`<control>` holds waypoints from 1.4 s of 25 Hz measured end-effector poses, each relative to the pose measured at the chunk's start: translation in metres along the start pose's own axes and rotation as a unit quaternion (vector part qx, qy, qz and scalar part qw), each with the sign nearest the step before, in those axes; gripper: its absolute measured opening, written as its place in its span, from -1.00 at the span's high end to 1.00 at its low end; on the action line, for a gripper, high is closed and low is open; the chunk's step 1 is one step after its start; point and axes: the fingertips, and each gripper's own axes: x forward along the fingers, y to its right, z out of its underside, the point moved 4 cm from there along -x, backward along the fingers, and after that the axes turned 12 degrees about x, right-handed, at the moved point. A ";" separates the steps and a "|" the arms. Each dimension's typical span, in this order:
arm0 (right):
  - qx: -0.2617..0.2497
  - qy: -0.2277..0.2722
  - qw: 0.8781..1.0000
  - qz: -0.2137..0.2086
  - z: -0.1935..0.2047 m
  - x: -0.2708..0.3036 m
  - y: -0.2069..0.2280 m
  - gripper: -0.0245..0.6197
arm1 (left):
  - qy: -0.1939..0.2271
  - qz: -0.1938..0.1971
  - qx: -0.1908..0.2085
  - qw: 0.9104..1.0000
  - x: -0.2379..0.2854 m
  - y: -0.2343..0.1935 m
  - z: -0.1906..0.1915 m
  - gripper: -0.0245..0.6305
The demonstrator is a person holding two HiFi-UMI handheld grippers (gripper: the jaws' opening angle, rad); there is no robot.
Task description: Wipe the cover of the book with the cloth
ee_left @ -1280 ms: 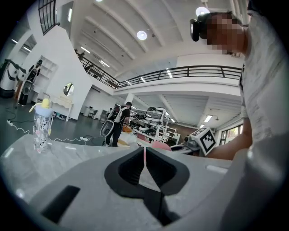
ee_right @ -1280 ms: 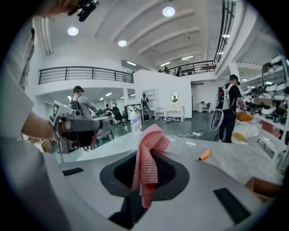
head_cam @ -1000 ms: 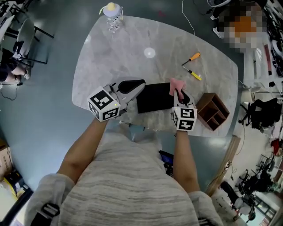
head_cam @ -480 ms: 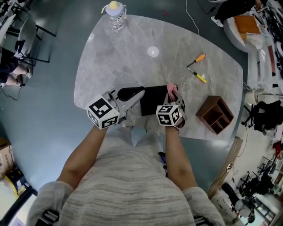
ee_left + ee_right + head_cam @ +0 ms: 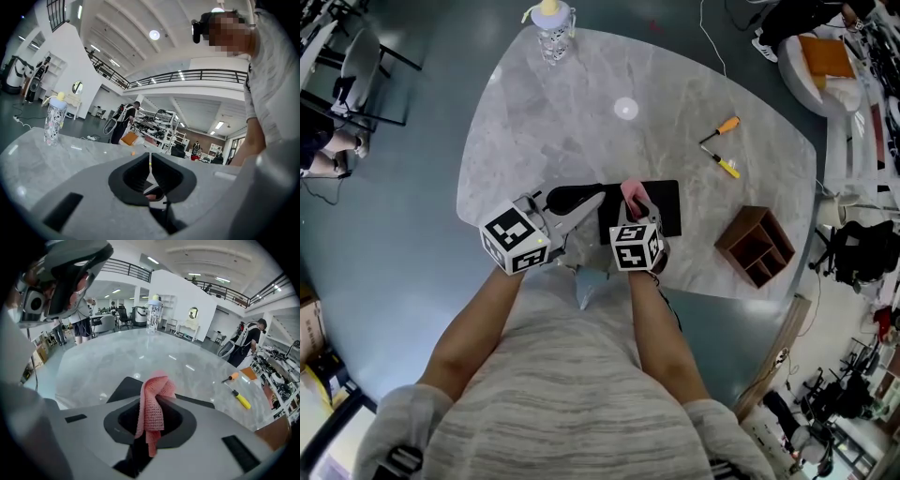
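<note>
A black book (image 5: 661, 208) lies flat near the front edge of the grey marble table (image 5: 581, 112). My right gripper (image 5: 635, 200) is shut on a pink cloth (image 5: 629, 190) and holds it down on the left half of the cover. In the right gripper view the cloth (image 5: 156, 401) hangs bunched between the jaws, with the book (image 5: 124, 389) just beyond. My left gripper (image 5: 596, 195) lies low at the book's left edge, its tips at the cover. Its jaws (image 5: 150, 158) stand together with only a thin slit and nothing between them.
A clear bottle with a yellow cap (image 5: 551, 21) stands at the table's far edge. An orange-handled screwdriver (image 5: 721, 127) and a yellow-handled one (image 5: 724, 166) lie at the right. A brown wooden organizer (image 5: 756, 246) sits right of the book. The table's front edge is close to my arms.
My right gripper has slid the pink cloth leftward across the cover, from the book's right end to its left half. The left gripper has stayed at the book's left edge.
</note>
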 end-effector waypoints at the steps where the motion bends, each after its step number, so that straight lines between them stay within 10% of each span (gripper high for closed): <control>1: 0.005 0.001 1.000 -0.011 -0.001 0.000 -0.006 0.77 | 0.001 0.000 0.001 1.000 0.000 0.000 -0.001 0.85; 16: 0.032 0.010 0.993 -0.114 -0.005 -0.002 -0.061 0.77 | -0.001 0.004 0.005 1.000 0.003 0.011 -0.002 0.85; 35: 0.102 0.005 0.994 0.029 0.027 -0.018 0.091 0.77 | 0.005 0.011 0.004 1.000 0.010 0.018 -0.006 0.85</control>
